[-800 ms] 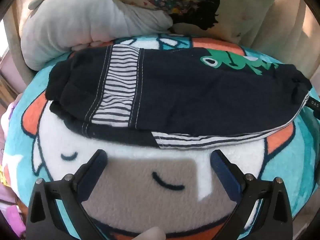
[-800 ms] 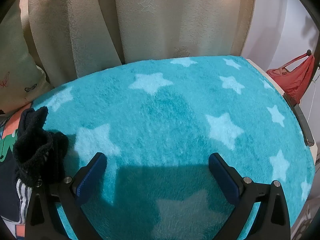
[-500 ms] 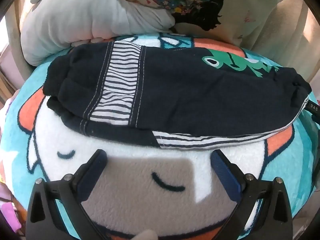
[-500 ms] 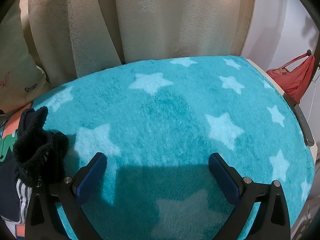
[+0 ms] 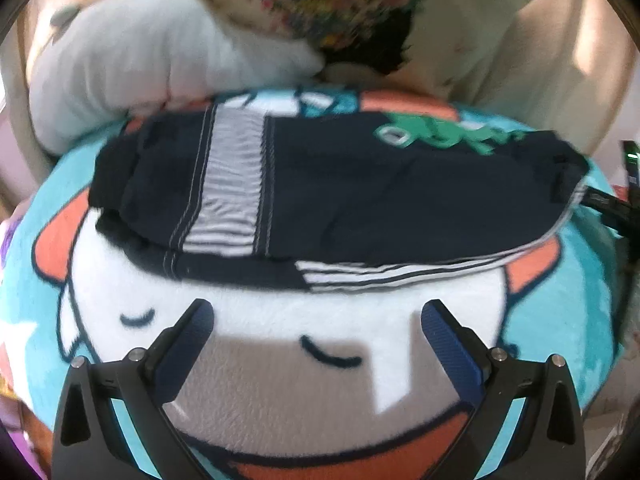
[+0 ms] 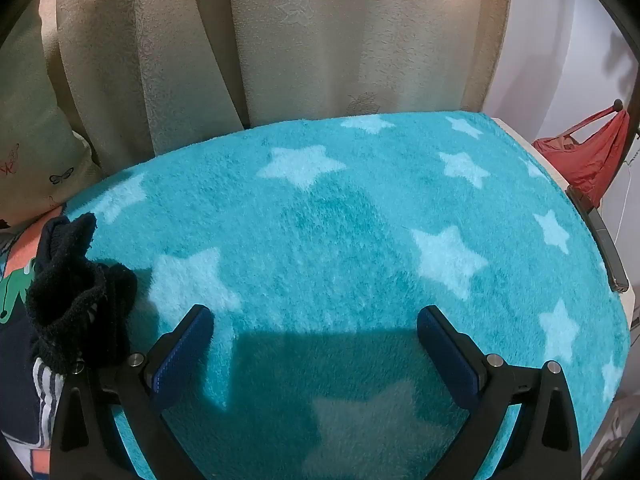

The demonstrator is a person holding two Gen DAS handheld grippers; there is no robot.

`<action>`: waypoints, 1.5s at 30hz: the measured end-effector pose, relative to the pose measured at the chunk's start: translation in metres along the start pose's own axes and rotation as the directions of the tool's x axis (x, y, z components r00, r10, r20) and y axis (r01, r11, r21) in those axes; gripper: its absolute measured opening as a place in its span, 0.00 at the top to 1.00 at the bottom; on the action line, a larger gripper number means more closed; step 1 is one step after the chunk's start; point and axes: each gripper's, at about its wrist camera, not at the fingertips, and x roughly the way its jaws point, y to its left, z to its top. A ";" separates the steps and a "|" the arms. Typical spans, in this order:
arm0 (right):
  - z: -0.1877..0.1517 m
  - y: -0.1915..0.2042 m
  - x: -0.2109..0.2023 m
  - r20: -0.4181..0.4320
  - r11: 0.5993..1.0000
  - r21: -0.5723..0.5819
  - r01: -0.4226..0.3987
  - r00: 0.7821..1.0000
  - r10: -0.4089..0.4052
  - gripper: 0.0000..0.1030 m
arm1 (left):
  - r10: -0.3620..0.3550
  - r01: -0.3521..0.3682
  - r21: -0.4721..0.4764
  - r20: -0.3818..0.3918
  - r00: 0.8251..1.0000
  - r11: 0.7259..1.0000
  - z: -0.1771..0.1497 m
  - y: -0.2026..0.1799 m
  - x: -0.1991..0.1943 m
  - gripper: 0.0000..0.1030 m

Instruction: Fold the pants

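Both grippers, left (image 5: 316, 316) and right (image 6: 314, 322), gape empty; pants (image 5: 340, 200) hem near left

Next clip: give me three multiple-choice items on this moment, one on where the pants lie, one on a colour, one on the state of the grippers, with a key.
1. Where do the pants lie?
A. on the cartoon-print blanket
B. between the left gripper's fingers
C. on the white pillow

2. What colour is the print on the pants?
A. yellow
B. green
C. pink

3. How do the two grippers stand?
A. both open, holding nothing
B. left shut on the pants
C. right shut on the blanket

Key:
1 A: the folded pants rest flat on the blanket, beyond the left gripper and in front of the pillow.
2 B: a green figure shows near the pants' far edge.
3 A: the left gripper and right gripper have spread jaws with only blanket between.
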 end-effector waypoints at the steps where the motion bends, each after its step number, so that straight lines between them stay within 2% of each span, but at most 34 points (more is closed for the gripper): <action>1: 0.000 0.000 0.000 0.000 1.000 0.000 0.000 1.000 0.000 0.00 | -0.025 0.024 0.013 0.018 1.000 1.000 0.003 -0.001 -0.004 0.00; 4: 0.000 0.000 0.000 0.000 1.000 0.000 0.000 1.000 0.000 0.00 | -0.109 0.109 0.024 0.034 0.993 0.994 0.023 0.001 -0.003 0.00; 6: 0.000 0.000 0.000 0.000 1.000 0.000 0.000 1.000 0.000 0.01 | -0.171 0.170 0.017 0.012 0.985 0.985 0.043 0.002 0.009 0.00; 8: 0.000 0.000 0.000 0.000 1.000 0.000 0.000 1.000 0.000 0.00 | -0.194 0.194 0.028 -0.025 0.981 0.981 0.061 0.002 0.026 0.00; 13: 0.000 0.000 0.000 0.000 1.000 0.000 0.000 1.000 0.000 0.01 | -0.184 0.188 0.022 -0.123 0.975 0.982 0.098 0.011 0.051 0.01; 17: 0.000 0.000 0.000 0.000 1.000 0.000 0.000 1.000 0.000 0.00 | -0.174 0.176 -0.003 -0.180 0.968 0.984 0.119 0.019 0.047 0.01; 21: 0.000 0.000 0.000 0.000 1.000 0.001 -0.001 1.000 0.001 0.00 | -0.145 0.148 0.003 -0.192 0.971 0.989 0.133 0.026 0.038 0.01; 23: 0.000 0.000 0.000 0.000 1.000 -0.001 0.001 1.000 -0.001 0.00 | -0.168 0.167 -0.022 -0.183 0.969 0.986 0.135 0.033 0.037 0.01; 28: 0.000 0.000 0.000 0.000 1.000 0.001 -0.001 1.000 0.001 0.01 | -0.172 0.166 -0.057 -0.112 0.979 0.984 0.133 0.040 0.045 0.01; 31: 0.000 0.000 0.000 0.000 1.000 0.000 0.000 1.000 0.000 0.01 | -0.180 0.178 -0.061 -0.033 0.983 0.982 0.126 0.044 0.033 0.01; 34: 0.000 0.000 0.000 0.001 1.000 -0.001 -0.003 1.000 0.003 0.01 | -0.125 0.128 -0.032 0.093 0.988 0.991 0.113 0.048 0.006 0.01; 37: 0.000 0.000 -0.001 -0.014 0.999 -0.022 -0.027 1.000 0.027 0.00 | -0.055 0.070 -0.074 0.190 0.980 0.995 0.092 0.053 -0.026 0.01; 40: 0.003 -0.004 -0.003 -0.104 0.992 -0.065 -0.104 0.990 0.097 0.01 | -0.003 0.026 -0.082 0.267 0.964 0.996 0.063 0.054 -0.067 0.01; 43: -0.003 -0.013 -0.008 -0.096 0.982 -0.027 -0.189 0.978 0.185 0.01 | 0.081 -0.057 -0.093 0.289 0.954 0.994 0.036 0.050 -0.105 0.01; 45: -0.006 -0.010 -0.009 -0.124 0.978 -0.088 -0.189 0.976 0.178 0.01 | 0.093 -0.063 -0.112 0.282 0.955 0.992 0.021 0.052 -0.128 0.01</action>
